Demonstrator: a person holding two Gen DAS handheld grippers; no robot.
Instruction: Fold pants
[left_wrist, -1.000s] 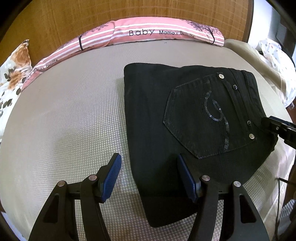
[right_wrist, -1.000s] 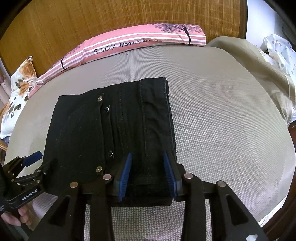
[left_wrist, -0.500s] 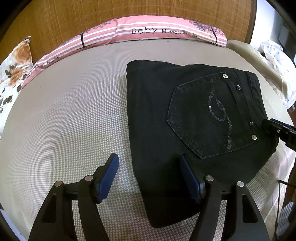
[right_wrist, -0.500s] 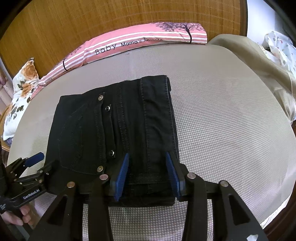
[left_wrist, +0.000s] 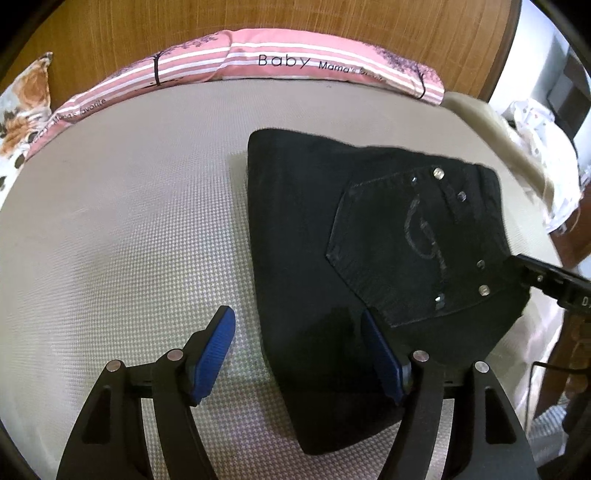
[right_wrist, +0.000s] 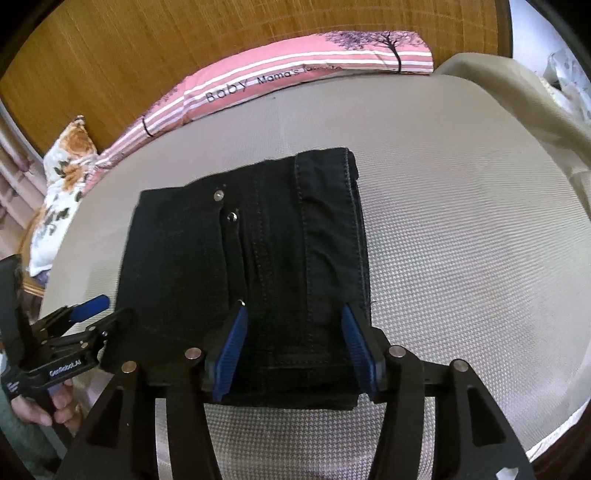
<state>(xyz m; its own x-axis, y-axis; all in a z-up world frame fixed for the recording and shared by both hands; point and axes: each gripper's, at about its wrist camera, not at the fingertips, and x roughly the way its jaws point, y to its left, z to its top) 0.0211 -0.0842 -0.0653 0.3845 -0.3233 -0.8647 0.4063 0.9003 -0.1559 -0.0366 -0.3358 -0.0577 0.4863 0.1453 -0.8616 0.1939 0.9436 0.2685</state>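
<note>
The black pants (left_wrist: 314, 229) lie folded into a compact rectangle on the beige mattress (left_wrist: 129, 240), back pocket with a sequin swirl facing up. My left gripper (left_wrist: 295, 323) is open and straddles the near left edge of the fold, one pad over the mattress and one over the cloth. My right gripper (right_wrist: 294, 317) hovers over the waistband end of the pants (right_wrist: 258, 240); its jaws are opening, with the cloth lying flat between the pads and not pinched. In each wrist view the other gripper shows at the side: the right gripper (left_wrist: 543, 275) and the left gripper (right_wrist: 79, 328).
A pink striped bolster (left_wrist: 288, 64) runs along the wooden headboard (right_wrist: 147, 48) at the back. A floral pillow (right_wrist: 62, 177) sits at the left and a rumpled beige cover (right_wrist: 517, 96) at the right. A hand (right_wrist: 40, 410) holds the left gripper's handle.
Both pairs of jaws have spread wider, the right one most. The pants lie still on the mattress, and both hands have tilted slightly.
</note>
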